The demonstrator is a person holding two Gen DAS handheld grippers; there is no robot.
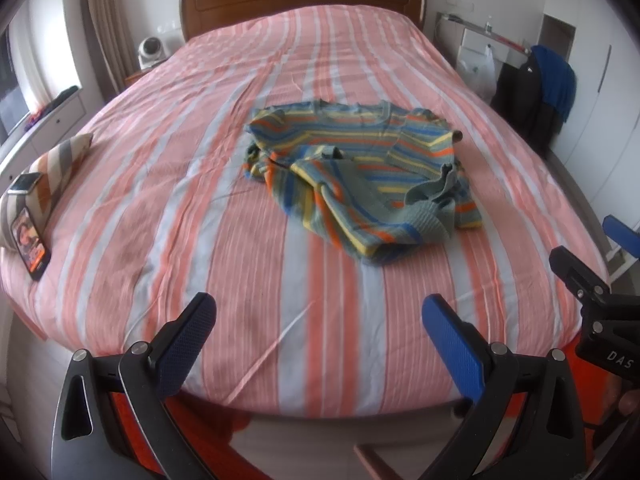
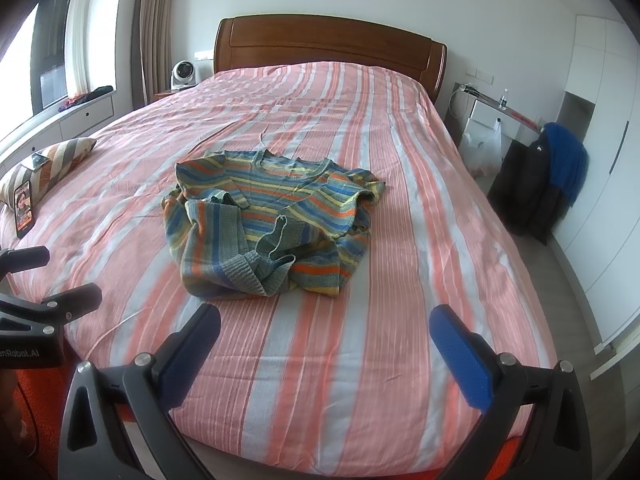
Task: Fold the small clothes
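A small striped knit sweater [image 1: 356, 172], in blue, orange, yellow and grey-green, lies crumpled in the middle of the bed, its neck toward the headboard; it also shows in the right wrist view [image 2: 272, 224]. My left gripper [image 1: 320, 312] is open and empty above the foot of the bed, short of the sweater. My right gripper [image 2: 326, 324] is also open and empty, short of the sweater near the foot edge. The right gripper shows at the right edge of the left wrist view [image 1: 580, 276]. The left gripper shows at the left edge of the right wrist view [image 2: 48, 280].
The bed has a pink and white striped cover [image 1: 240, 240] and a wooden headboard [image 2: 328, 44]. A striped pillow [image 1: 52, 172] with phones [image 1: 30, 244] lies at the bed's left edge. A chair with dark and blue clothes [image 2: 548, 176] stands to the right.
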